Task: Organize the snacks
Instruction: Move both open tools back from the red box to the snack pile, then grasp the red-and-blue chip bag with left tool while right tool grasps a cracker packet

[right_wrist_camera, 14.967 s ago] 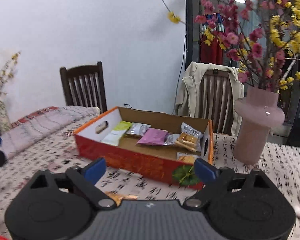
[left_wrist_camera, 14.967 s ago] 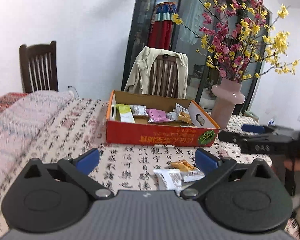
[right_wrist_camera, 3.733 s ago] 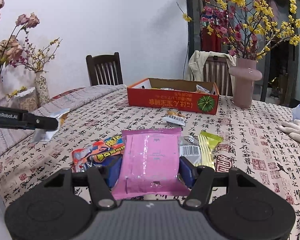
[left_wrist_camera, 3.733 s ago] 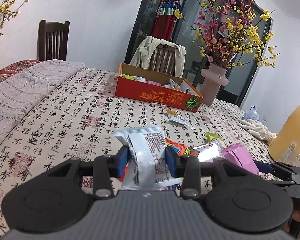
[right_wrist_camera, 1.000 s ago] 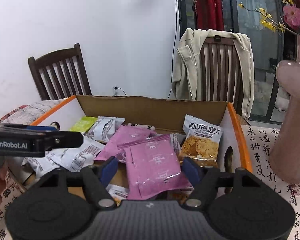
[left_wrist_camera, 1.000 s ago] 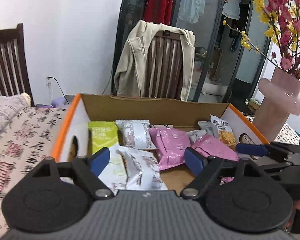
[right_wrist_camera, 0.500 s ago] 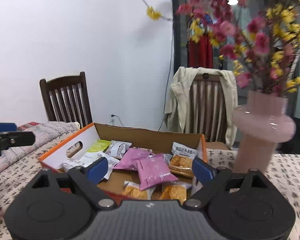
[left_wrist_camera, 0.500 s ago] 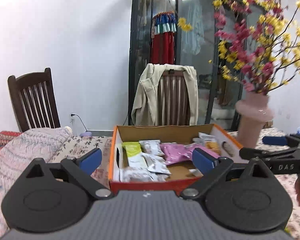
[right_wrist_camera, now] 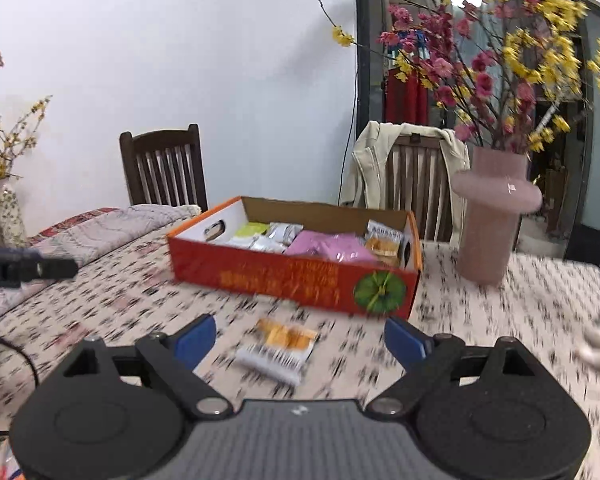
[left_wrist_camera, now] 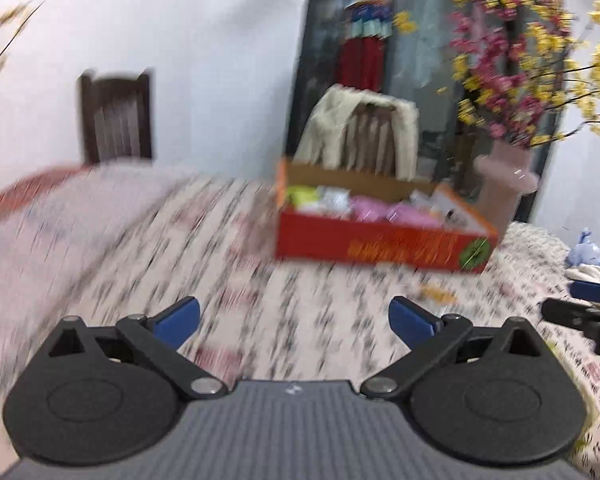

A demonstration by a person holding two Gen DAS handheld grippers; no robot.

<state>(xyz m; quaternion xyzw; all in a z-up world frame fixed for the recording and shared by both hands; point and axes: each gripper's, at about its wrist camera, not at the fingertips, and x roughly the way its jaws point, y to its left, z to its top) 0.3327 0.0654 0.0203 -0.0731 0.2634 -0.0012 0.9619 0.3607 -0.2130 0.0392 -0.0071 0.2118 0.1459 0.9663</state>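
A red cardboard box [right_wrist_camera: 292,276] stands on the table, holding pink, green, silver and orange snack packets; it also shows in the blurred left wrist view [left_wrist_camera: 380,246]. An orange and white snack packet [right_wrist_camera: 278,350] lies on the cloth in front of the box, just beyond my right gripper [right_wrist_camera: 300,338], which is open and empty. My left gripper [left_wrist_camera: 296,318] is open and empty, well back from the box. An orange packet [left_wrist_camera: 436,294] shows blurred ahead of it.
A pink vase [right_wrist_camera: 494,224] with flowering branches stands right of the box. Two wooden chairs [right_wrist_camera: 164,168] stand behind the table, one draped with a beige jacket [right_wrist_camera: 412,160]. A folded quilt [right_wrist_camera: 100,228] lies at the table's left. The other gripper shows at the right edge [left_wrist_camera: 584,312].
Both grippers have pulled back from the box, which now looks smaller and farther. The loose orange packet on the cloth has come into view. Both stay open and empty.
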